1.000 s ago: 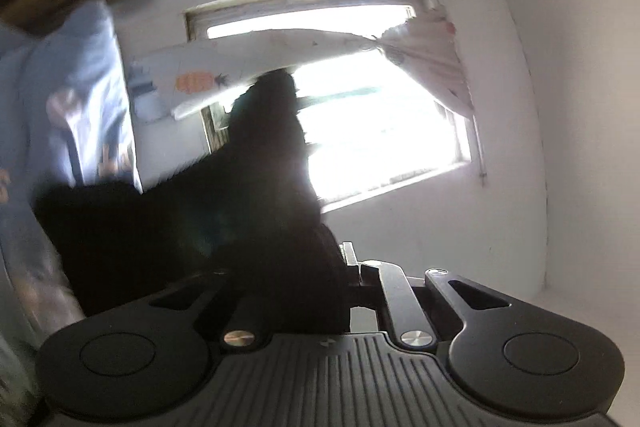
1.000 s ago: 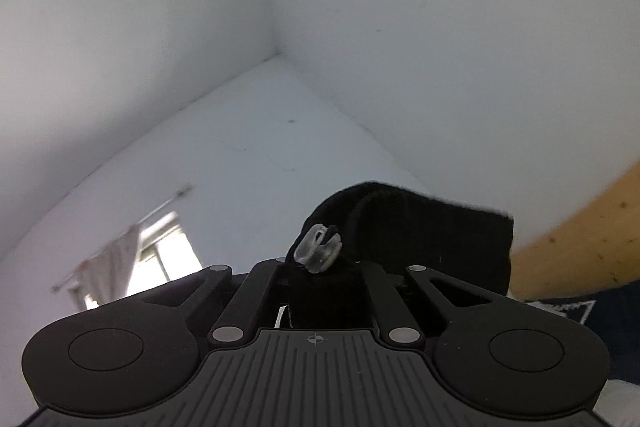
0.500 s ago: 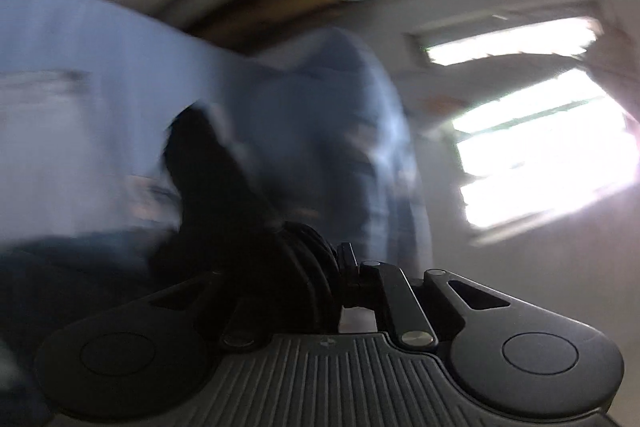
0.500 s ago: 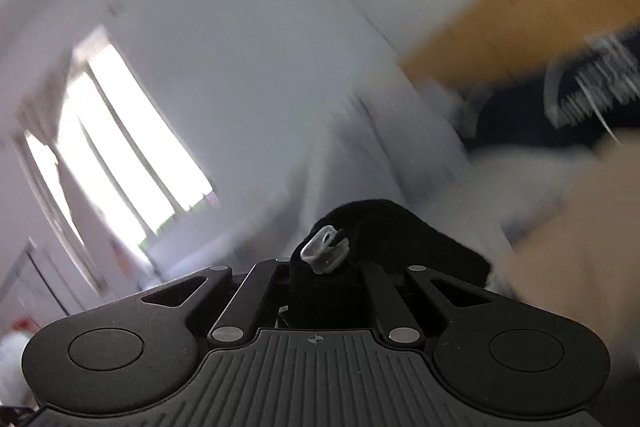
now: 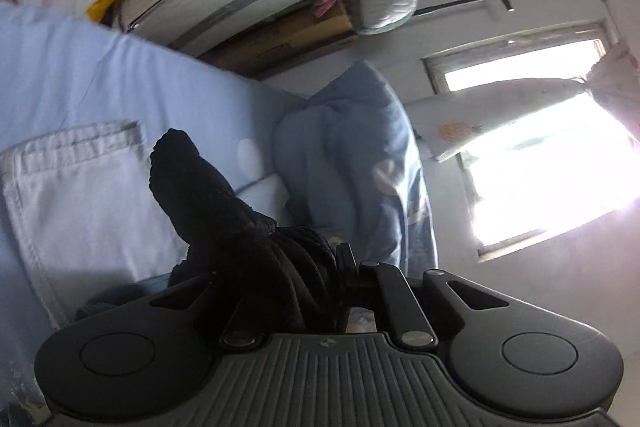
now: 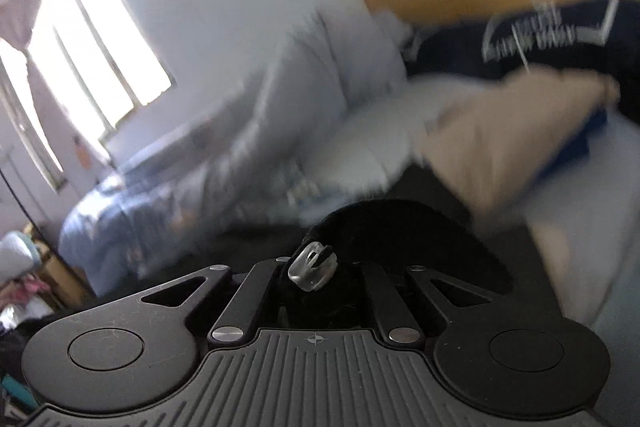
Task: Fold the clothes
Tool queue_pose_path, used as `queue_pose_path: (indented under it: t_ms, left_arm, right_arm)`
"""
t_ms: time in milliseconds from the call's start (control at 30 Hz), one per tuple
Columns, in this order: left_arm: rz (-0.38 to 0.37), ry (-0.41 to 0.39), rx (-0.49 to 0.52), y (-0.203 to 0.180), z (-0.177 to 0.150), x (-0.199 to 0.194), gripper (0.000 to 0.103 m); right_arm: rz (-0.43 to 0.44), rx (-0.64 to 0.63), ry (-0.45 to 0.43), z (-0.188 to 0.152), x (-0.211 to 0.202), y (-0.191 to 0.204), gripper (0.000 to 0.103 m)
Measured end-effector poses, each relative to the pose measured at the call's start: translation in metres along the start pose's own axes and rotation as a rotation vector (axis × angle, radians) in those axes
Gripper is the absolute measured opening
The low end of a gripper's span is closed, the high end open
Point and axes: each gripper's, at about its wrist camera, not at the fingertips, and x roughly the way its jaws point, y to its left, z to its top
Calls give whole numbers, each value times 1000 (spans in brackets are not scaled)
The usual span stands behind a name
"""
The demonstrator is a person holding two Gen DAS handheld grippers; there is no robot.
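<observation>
Left wrist view shows the left claw point(image 5: 304, 267) clamped on a bunched edge of the black garment point(image 5: 224, 211) above the bed point(image 5: 60, 67), while the right claw point(image 6: 316, 275) pinches another edge, so the cloth spans both for folding.

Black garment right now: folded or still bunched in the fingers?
Bunched, not folded. The black garment is gathered in ridges at the left gripper, one end sticking up; the right gripper pinches another bunched part.
</observation>
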Motion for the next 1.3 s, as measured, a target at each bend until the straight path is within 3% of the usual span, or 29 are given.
queue_pose_path:
  t_ms: [167, 333, 400, 467, 533, 567, 600, 633, 667, 700, 867, 1000, 1133, 1300]
  left_arm:
    - [83, -51, 60, -6, -2, -2, 14]
    - [272, -119, 200, 19, -23, 2, 14]
    - [308, -137, 257, 24, -32, 2, 14]
    - [304, -158, 312, 27, -35, 4, 17]
    - [305, -164, 329, 29, -36, 5, 28]
    - [301, -165, 323, 29, -37, 4, 34]
    - [297, -169, 320, 28, -39, 1, 54]
    - [294, -195, 340, 24, -43, -4, 79]
    - [290, -221, 359, 21, -47, -11, 86]
    - [276, -247, 377, 18, -51, -19, 89]
    - [173, -259, 366, 17, -49, -49, 100]
    - [136, -174, 320, 22, -25, -54, 103]
    - [59, -115, 291, 19, -7, -56, 103]
    - [55, -88, 373, 0, 4, -61, 103]
  right_arm:
    - [-41, -49, -16, 7, -32, 9, 4]
    - [-309, -79, 226, -42, -7, -29, 4]
    - [-354, -63, 324, -61, -2, -37, 4]
    - [-369, -142, 370, -75, -3, -32, 10]
    - [-374, -182, 378, -81, -5, -30, 15]
    - [-382, -203, 367, -82, -6, -27, 29]
    - [-387, -231, 335, -80, -11, -22, 54]
    - [-390, -259, 298, -79, -17, -16, 67]
    - [-378, -281, 270, -78, -23, -10, 85]
    - [-360, -300, 252, -77, -27, -5, 92]
    - [-165, -390, 238, -75, -37, 20, 99]
    - [125, -483, 345, -82, -26, 51, 103]
    - [327, -611, 400, -96, -23, 85, 103]
    - [449, -719, 464, -114, -8, 122, 103]
